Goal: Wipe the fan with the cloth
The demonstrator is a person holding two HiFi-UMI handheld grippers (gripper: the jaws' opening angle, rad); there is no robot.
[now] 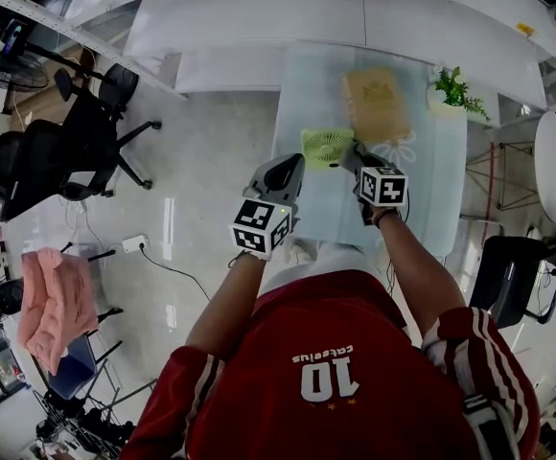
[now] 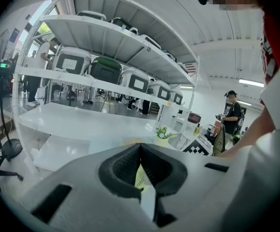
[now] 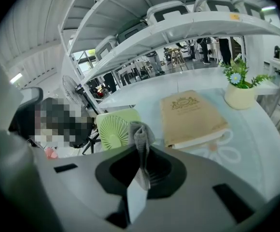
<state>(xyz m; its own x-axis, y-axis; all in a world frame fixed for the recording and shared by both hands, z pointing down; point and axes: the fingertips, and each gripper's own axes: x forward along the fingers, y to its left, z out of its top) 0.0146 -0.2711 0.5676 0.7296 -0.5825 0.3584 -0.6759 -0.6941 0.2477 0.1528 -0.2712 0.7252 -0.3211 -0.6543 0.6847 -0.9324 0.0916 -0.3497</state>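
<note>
The fan [image 1: 328, 147], small and green, stood upright on the desk [image 1: 431, 190], near its left edge and just beside a tan book [image 1: 377, 103]. A potted plant [image 1: 451, 94] sat at the far right corner. The right gripper [image 3: 142, 151] had its jaws closed on a grey cloth [image 3: 141, 132], whose folded end stuck up above the tips, close to the fan's right side; contact could not be confirmed. The left gripper [image 2: 140, 149] had its jaw tips together with nothing between them, and it was aimed at the fan from just short of it.
</note>
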